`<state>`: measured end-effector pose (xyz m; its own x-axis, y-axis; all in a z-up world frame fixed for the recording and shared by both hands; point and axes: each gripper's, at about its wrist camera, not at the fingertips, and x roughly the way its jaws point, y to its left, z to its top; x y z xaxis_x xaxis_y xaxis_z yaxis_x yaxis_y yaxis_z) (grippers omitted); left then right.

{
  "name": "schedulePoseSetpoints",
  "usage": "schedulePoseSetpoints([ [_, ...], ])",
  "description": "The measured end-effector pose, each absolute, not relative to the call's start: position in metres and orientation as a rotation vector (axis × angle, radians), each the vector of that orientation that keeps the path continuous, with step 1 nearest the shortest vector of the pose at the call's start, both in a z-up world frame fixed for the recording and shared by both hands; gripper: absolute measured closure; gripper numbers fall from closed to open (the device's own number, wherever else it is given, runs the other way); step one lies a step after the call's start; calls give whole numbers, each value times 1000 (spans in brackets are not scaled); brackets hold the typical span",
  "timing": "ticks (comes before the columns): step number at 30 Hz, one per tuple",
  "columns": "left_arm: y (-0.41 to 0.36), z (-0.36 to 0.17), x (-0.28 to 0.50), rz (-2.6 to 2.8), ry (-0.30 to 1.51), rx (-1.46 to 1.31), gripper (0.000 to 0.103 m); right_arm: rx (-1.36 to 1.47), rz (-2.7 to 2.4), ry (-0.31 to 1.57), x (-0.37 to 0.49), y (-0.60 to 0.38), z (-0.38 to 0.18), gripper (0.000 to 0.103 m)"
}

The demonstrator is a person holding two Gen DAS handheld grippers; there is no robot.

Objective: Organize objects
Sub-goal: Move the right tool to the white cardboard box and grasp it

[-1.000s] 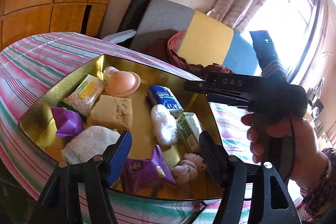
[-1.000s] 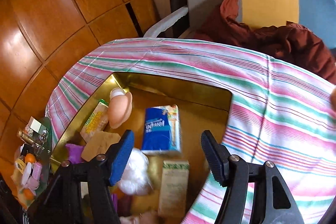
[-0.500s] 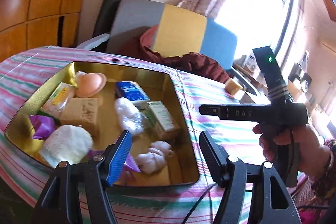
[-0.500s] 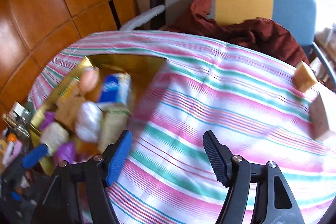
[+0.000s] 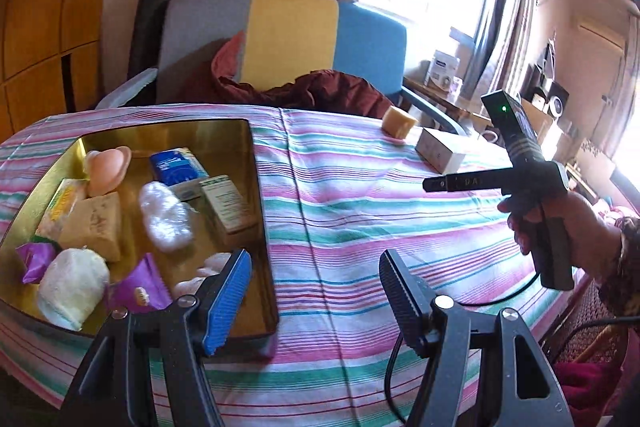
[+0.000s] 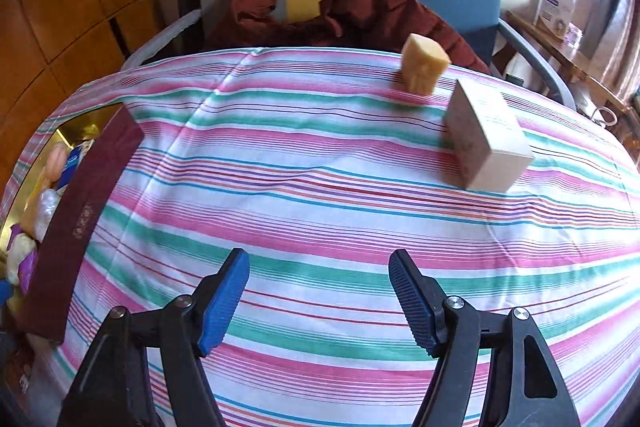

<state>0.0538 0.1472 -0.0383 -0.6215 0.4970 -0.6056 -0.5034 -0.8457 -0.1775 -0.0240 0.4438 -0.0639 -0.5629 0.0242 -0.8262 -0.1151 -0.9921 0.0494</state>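
Two things lie loose on the striped cloth of the table (image 6: 320,195), both near its far right corner: a yellow sponge-like block (image 6: 424,67) with a rough, pitted face, standing at the far edge, and just beside it a pale rectangular carton (image 6: 486,135) of smooth card, lying on its side. They are close but apart.

At the table's left edge sits one gold metal tin (image 5: 256,187), shallow, rectangular, with a mirror-bright inner wall and a dark red outer wall. Inside it I count: one peach-coloured rounded silicone piece (image 5: 108,169) at the far end, one blue tissue pack (image 5: 176,169), one green-and-white carton (image 5: 228,203), one clear crinkled plastic bundle (image 5: 164,217), one tan porous block (image 5: 94,227), one yellow snack packet (image 5: 60,211), two purple foil wrappers (image 5: 34,259), one pale fluffy lump (image 5: 72,287), and a small pinkish soft piece (image 5: 200,273) partly hidden behind a finger.

The left gripper (image 5: 314,291) hovers over the tin's near right corner, jaws apart, nothing between them. The right gripper (image 6: 320,301), held in a hand (image 5: 576,223), hangs over bare cloth near the near edge; its jaws have just been opening and hold nothing. Its blue pads are ribbed.
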Motion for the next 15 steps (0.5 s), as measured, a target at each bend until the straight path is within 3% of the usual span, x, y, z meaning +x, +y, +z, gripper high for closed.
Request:
schedulePoseSetpoints([
  [6, 170, -37, 53, 2368, 52, -914, 35, -1336, 2661, 106, -22, 483, -57, 26],
  [10, 179, -39, 53, 2340, 72, -936, 35, -1219, 2644, 118, -33, 514, -49, 18],
  [15, 189, -42, 51, 2319, 107, -966, 35, -1145, 2632, 159, -52, 550, -49, 17],
])
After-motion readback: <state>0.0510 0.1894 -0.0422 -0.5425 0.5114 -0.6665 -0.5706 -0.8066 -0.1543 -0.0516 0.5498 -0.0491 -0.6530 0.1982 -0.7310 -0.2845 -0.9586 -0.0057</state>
